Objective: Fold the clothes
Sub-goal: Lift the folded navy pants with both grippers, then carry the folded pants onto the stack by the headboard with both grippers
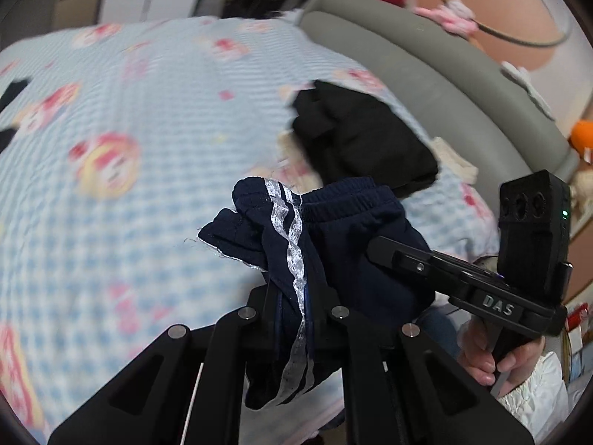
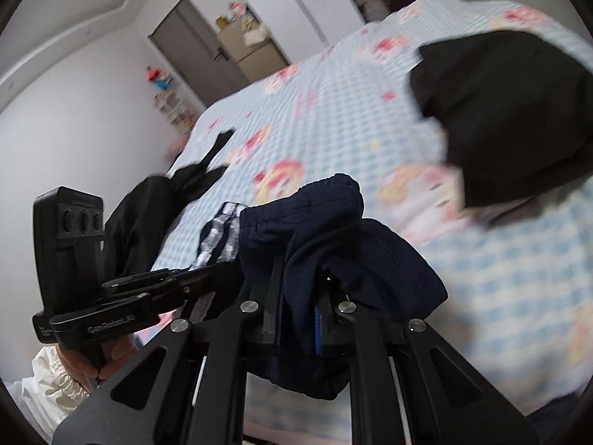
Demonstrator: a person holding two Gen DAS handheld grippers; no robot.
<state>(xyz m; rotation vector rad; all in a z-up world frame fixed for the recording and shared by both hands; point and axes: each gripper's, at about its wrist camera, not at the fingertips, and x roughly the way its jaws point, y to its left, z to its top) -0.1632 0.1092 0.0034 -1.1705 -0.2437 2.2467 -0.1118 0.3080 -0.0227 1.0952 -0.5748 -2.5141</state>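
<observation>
Navy shorts (image 1: 344, 244) with silver side stripes hang bunched between both grippers above the bed. My left gripper (image 1: 296, 296) is shut on the striped side of the shorts. My right gripper (image 2: 296, 296) is shut on the navy cloth (image 2: 333, 244) near the waistband. The right gripper also shows in the left wrist view (image 1: 481, 282), close to the right of the shorts. The left gripper also shows in the right wrist view (image 2: 122, 296), at the left. A folded black garment (image 1: 363, 137) lies on the bed beyond the shorts; it also shows in the right wrist view (image 2: 507, 111).
The bed has a blue checked sheet (image 1: 155, 118) with pink cartoon prints. A grey padded headboard (image 1: 426, 74) runs along the right. Another black garment (image 2: 174, 193) lies at the bed's far left edge. A door and cabinet (image 2: 207, 52) stand beyond.
</observation>
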